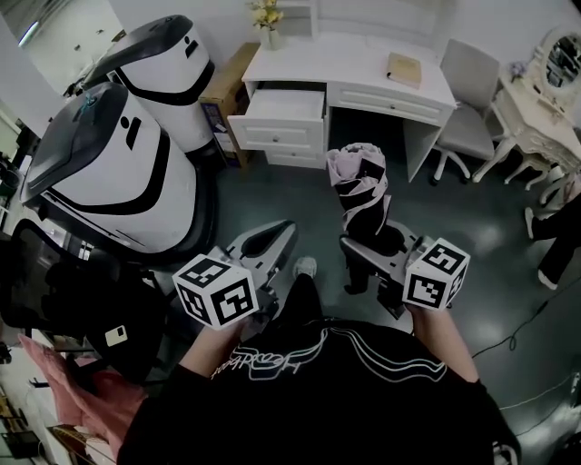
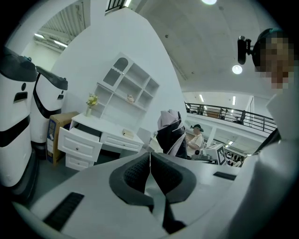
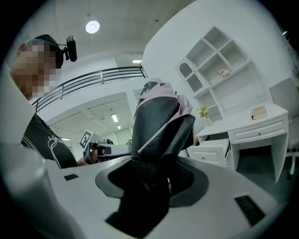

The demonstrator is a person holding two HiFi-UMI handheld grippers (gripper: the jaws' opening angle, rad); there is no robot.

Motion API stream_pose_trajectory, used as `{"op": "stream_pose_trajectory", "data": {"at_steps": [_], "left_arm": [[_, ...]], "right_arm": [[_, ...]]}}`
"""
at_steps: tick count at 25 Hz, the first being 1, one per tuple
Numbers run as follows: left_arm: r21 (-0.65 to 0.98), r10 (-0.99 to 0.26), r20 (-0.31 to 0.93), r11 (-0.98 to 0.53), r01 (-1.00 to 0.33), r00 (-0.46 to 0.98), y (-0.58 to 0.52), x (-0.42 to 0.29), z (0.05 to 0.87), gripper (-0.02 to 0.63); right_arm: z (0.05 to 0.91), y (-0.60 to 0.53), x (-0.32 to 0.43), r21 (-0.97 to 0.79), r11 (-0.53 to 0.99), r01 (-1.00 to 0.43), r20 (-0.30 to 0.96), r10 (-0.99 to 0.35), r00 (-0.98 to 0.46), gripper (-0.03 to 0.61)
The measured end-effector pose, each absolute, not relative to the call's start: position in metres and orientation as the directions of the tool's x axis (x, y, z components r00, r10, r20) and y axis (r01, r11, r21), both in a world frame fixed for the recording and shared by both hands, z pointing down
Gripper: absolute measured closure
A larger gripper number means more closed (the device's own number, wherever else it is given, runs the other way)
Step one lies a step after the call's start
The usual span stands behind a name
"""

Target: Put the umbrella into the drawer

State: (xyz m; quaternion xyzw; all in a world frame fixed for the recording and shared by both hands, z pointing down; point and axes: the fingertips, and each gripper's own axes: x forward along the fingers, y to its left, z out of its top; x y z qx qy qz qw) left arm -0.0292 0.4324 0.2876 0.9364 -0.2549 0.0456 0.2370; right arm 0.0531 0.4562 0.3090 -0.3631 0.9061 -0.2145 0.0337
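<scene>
A folded black and pale pink umbrella (image 1: 360, 192) stands upright in my right gripper (image 1: 368, 247), whose jaws are shut on its lower end. In the right gripper view the umbrella (image 3: 156, 123) rises straight out of the jaws and fills the middle. My left gripper (image 1: 272, 243) is held beside it to the left, shut with nothing between the pads (image 2: 135, 172). The white desk (image 1: 354, 68) stands ahead with its top left drawer (image 1: 281, 111) pulled open. The left gripper view shows the same open drawer (image 2: 80, 142) and the umbrella (image 2: 171, 134) to the right.
Two large white and black robot shells (image 1: 118, 173) stand to the left. A cardboard box (image 1: 227, 91) sits left of the desk. White chair (image 1: 467, 109) and a dressing table (image 1: 545, 109) stand at right. A vase (image 1: 269, 23) and a book (image 1: 405, 69) rest on the desk.
</scene>
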Motion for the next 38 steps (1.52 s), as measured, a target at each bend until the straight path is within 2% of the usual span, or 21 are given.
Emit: {"op": "stream_pose_trajectory", "data": {"at_steps": [19, 27, 38], "left_arm": [[0.493, -0.381, 0.227, -0.749, -0.443, 0.896, 0.041, -0.003, 0.293, 0.589], [0.507, -0.395, 0.233, -0.730, -0.458, 0.889, -0.041, -0.008, 0.313, 0.589], [0.527, -0.445, 0.262, -0.678, -0.513, 0.856, -0.097, -0.005, 0.327, 0.589]], "right_arm": [[0.318, 0.082, 0.071, -0.486, 0.552, -0.678, 0.185, -0.693, -0.697, 0.357], [0.328, 0.001, 0.072, -0.477, 0.548, -0.687, 0.214, -0.686, -0.695, 0.357], [0.340, -0.069, 0.078, -0.495, 0.576, -0.650, 0.229, -0.636, -0.737, 0.357]]}}
